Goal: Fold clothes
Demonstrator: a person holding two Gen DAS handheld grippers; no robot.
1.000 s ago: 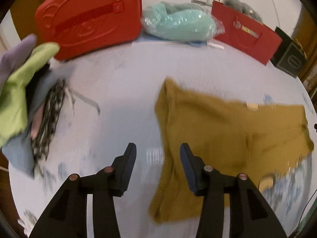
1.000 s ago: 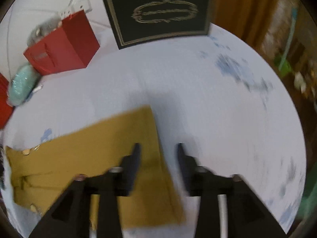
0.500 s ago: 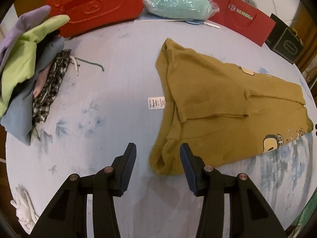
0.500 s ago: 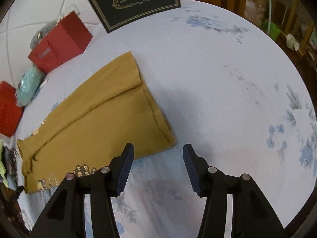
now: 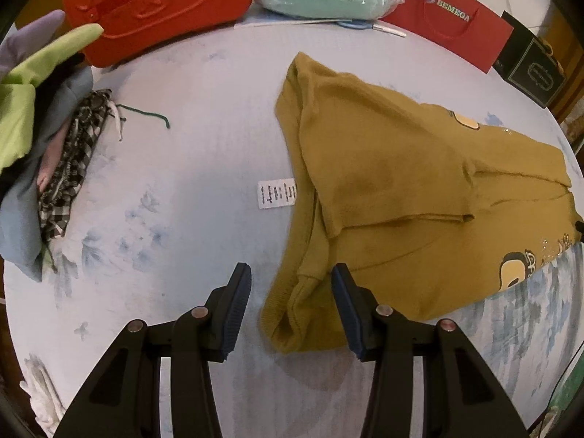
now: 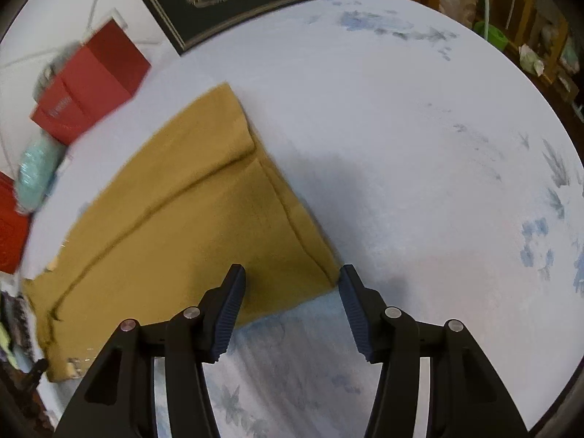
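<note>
While the mustard sweatshirt (image 5: 408, 197) lies flat on the floral tablecloth (image 5: 189, 168) | left gripper (image 5: 290, 304) parted, near-left cuff between its jaws, ungripped | right gripper (image 6: 290, 301) just narrowing, unclamped, straddling near-right hem corner | clothes pile (image 5: 40, 146) far left

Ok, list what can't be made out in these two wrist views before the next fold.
- Mustard garment, left wrist view: its printed figure is cut off by the fold at the near edge.
- White label, left wrist view: print too small to read.
- Red bag, right wrist view: blurred, lettering unreadable.
- Clothes pile, left wrist view: cut off by the frame edge.
- Both views: whether either gripper's pads touch the cloth.
</note>
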